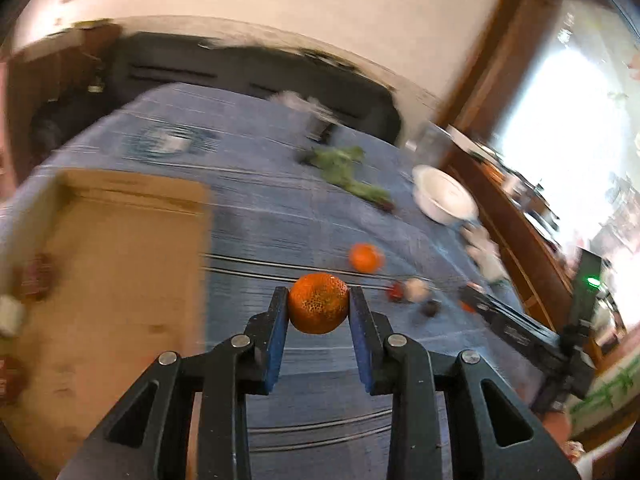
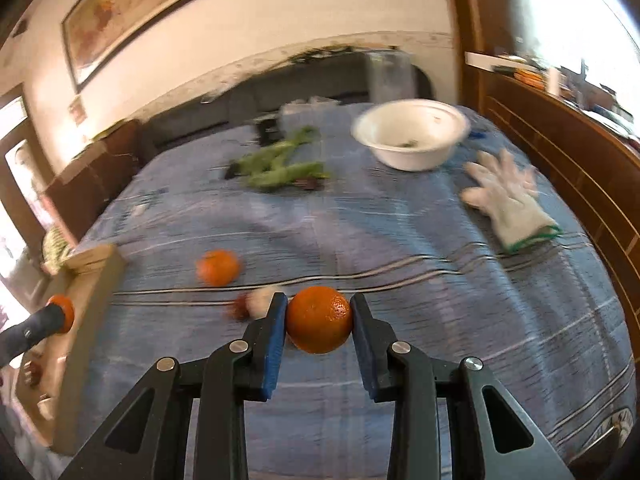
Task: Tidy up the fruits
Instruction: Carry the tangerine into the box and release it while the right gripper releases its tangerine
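The left tongs [image 1: 319,300] are nearly closed, pads pinching a speckled orange [image 1: 318,303]. The right tongs [image 2: 319,308] likewise clamp a smooth orange [image 2: 319,319]. A third orange [image 2: 218,267] lies on the table [image 2: 440,240], beyond and left of the right tongs.

A home living or dining room: a framed painting [image 2: 136,12] hangs at upper left, a dark sofa [image 2: 304,80] lines the far wall, wooden window frame [image 2: 472,32] at right.
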A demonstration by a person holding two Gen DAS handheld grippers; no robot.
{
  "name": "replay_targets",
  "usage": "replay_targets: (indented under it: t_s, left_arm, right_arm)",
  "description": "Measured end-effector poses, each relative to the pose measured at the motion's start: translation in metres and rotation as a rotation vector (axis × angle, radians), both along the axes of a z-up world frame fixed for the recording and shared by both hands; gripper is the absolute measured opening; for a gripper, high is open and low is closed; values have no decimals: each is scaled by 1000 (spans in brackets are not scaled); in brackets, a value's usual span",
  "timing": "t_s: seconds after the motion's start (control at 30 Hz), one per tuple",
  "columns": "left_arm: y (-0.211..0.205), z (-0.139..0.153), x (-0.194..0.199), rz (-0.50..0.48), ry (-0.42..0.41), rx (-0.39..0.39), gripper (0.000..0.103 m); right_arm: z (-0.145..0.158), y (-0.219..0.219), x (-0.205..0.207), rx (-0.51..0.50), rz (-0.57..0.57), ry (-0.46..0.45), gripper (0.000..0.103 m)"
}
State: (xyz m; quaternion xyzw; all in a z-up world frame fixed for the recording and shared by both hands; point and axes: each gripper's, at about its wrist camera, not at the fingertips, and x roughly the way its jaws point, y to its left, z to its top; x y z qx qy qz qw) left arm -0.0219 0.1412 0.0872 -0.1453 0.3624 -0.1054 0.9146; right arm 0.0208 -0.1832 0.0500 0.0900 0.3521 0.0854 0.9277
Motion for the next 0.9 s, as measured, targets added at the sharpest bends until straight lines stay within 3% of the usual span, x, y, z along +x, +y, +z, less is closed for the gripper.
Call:
replay_targets:
  t_s: [0.2,0.33,0.67,0.9]
  left_arm:
    - [78,-8,-18,221,61,96,29]
    - [121,-30,-24,302,148,71,29]
    - [154,-58,-34,341,221,77,29]
    - [158,-55,-39,328,211,58,30]
  right_arm:
    - [21,72,-15,37,183,-14,35]
    - [20,128,-18,43,308,6,35]
    - [0,267,-10,-6,565,91,36]
    - [-22,300,7,-48,591,164,36]
